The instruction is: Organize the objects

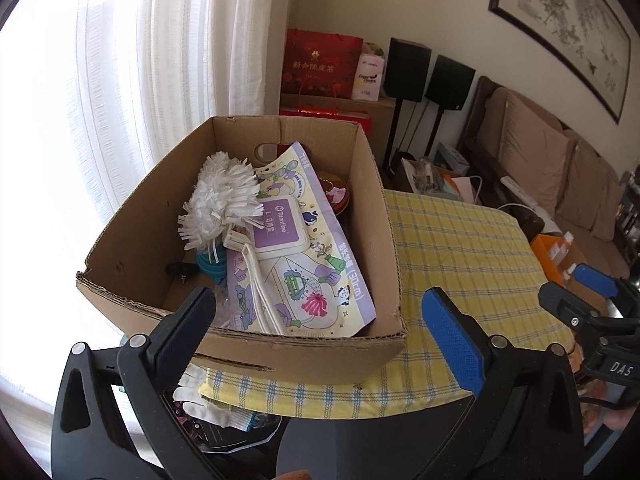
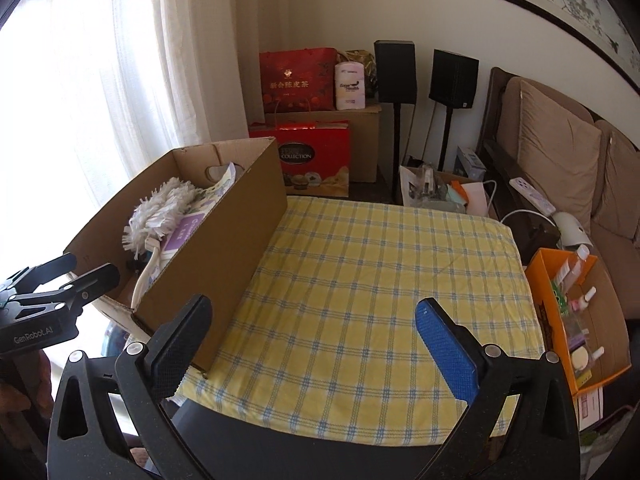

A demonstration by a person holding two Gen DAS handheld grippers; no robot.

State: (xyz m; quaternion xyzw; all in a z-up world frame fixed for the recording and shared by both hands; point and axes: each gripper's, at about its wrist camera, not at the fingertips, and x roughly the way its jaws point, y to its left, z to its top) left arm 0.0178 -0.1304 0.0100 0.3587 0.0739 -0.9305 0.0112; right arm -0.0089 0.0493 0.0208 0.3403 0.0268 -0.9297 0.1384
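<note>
An open cardboard box point(image 1: 288, 350) stands at the left end of a table with a yellow checked cloth point(image 2: 380, 280). Inside it lie a white fringed duster point(image 1: 220, 204), a purple-lidded wipes pack point(image 1: 280, 226), a colourful printed package point(image 1: 324, 284), a red tin point(image 1: 338, 196) and a teal item point(image 1: 210, 266). My left gripper point(image 1: 320, 312) hovers open at the box's near wall, with nothing held. To the right of the box point(image 2: 224, 248), above the bare cloth, my right gripper point(image 2: 314, 308) is spread wide and holds nothing. Each gripper shows at the edge of the other's view.
An orange box point(image 2: 540, 280) of small bottles sits off the table's right edge. Behind the table are red gift bags point(image 2: 298, 80), two black speakers point(image 2: 396, 72) on stands, a cluttered bag point(image 2: 428, 184) and a power strip point(image 2: 532, 194). A brown sofa point(image 2: 560, 152) runs along the right wall.
</note>
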